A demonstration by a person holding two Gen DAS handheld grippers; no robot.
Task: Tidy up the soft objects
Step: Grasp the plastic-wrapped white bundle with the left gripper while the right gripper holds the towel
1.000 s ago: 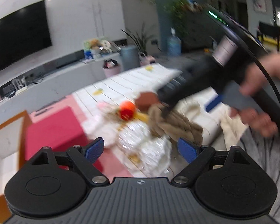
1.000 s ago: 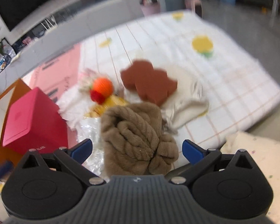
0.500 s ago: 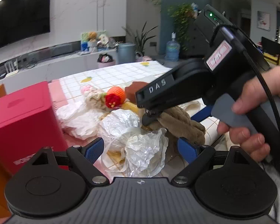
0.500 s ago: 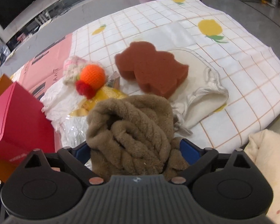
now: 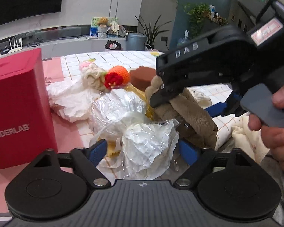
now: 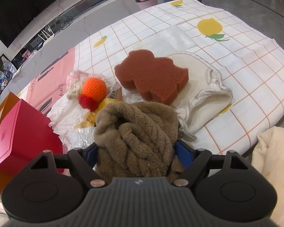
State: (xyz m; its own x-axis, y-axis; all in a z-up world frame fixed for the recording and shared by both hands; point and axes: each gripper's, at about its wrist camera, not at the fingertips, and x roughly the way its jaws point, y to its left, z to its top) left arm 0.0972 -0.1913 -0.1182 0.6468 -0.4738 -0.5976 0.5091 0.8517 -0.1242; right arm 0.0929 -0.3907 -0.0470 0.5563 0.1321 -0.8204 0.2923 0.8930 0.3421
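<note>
The jaws of the right gripper (image 6: pixel 136 153) are closing with the brown plush towel (image 6: pixel 136 130) sitting between them, its twisted folds filling the gap and both blue pads lying against its sides, so they are grasping it. The jaws of the left gripper (image 5: pixel 142 149) are also closing, around a crumpled clear plastic bag (image 5: pixel 147 141) that is bulging up between them; its blue pads are standing just clear of the film, so the bag is not yet gripped.

Beyond the right jaws, a brown bear-shaped sponge (image 6: pixel 151 77) is lying partly on a cream cloth pouch (image 6: pixel 204 89). Ahead and to their left, an orange and red crochet ball (image 6: pixel 93 90) is resting against a pink and cream knitted piece (image 6: pixel 73 81), with white crumpled paper (image 6: pixel 66 113) nearer. All are lying on a white checked cloth with lemon prints (image 6: pixel 236 60) covering the tabletop.

Left of the left jaws a red box (image 5: pixel 19 104) is standing upright, showing the white letters "ONDERLAB". Ahead and to their right, the right gripper's black body is reading "DAS", with a hand (image 5: pixel 274 124) squeezing its grey trigger.
</note>
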